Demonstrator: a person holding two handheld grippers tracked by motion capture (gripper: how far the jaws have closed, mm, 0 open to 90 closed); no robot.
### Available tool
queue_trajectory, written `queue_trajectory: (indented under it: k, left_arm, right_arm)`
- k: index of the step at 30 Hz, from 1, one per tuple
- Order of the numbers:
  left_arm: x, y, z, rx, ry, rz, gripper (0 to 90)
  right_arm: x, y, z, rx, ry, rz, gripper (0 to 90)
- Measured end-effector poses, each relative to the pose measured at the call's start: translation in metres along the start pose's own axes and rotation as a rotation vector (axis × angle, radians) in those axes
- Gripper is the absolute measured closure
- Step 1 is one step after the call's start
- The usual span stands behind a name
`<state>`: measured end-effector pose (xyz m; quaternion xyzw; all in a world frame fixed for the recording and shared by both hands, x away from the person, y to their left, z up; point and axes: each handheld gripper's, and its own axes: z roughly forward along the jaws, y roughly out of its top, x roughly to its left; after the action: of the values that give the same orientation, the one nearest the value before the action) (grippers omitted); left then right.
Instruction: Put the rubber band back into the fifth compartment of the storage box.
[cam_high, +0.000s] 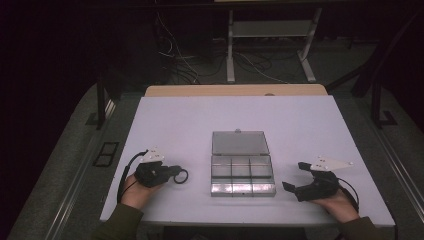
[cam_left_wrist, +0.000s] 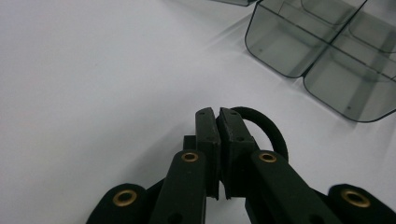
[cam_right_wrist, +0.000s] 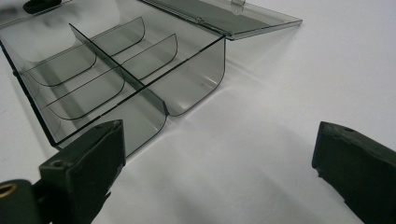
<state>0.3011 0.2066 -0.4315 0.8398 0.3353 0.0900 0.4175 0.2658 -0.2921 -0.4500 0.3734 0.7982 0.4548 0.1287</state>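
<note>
A clear plastic compartment box (cam_high: 242, 174) lies open at the middle of the white table (cam_high: 175, 120), its lid (cam_high: 239, 142) folded flat behind it. Its compartments look empty. To the left of the box, my left gripper (cam_high: 174, 173) rests on the table with its jaws pinched together on a black elastic ring (cam_high: 181, 175). In the left gripper view the ring (cam_left_wrist: 266, 128) loops out from behind the closed jaws of that gripper (cam_left_wrist: 217, 116). My right gripper (cam_high: 294, 175) sits right of the box, jaws wide apart, with bare table between them (cam_right_wrist: 219, 154) and the box (cam_right_wrist: 140, 79) just ahead.
A wooden edge (cam_high: 235, 90) runs along the table's far side. Beyond it stand a metal frame (cam_high: 231, 45) and loose cables (cam_high: 180, 55) on the floor. A sleeve (cam_high: 122, 222) and a hand come in at each near corner.
</note>
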Motion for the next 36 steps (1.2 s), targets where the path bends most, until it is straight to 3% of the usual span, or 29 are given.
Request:
queue_trajectory:
  k: [16, 28, 36]
  left_arm:
    - [-0.008, 0.013, -0.002, -0.066, -0.054, 0.006, 86.1]
    - [-0.017, 0.024, 0.001, -0.082, -0.09, 0.011, 86.0]
    - [-0.021, 0.029, 0.003, -0.098, -0.091, 0.001, 86.0]
  right_arm:
    - [0.0, 0.0, 0.0, 0.004, 0.0, 0.004, 2.6]
    - [0.0, 0.0, 0.0, 0.005, -0.002, 0.004, 2.6]
    - [0.001, 0.0, 0.0, 0.006, -0.003, -0.001, 2.6]
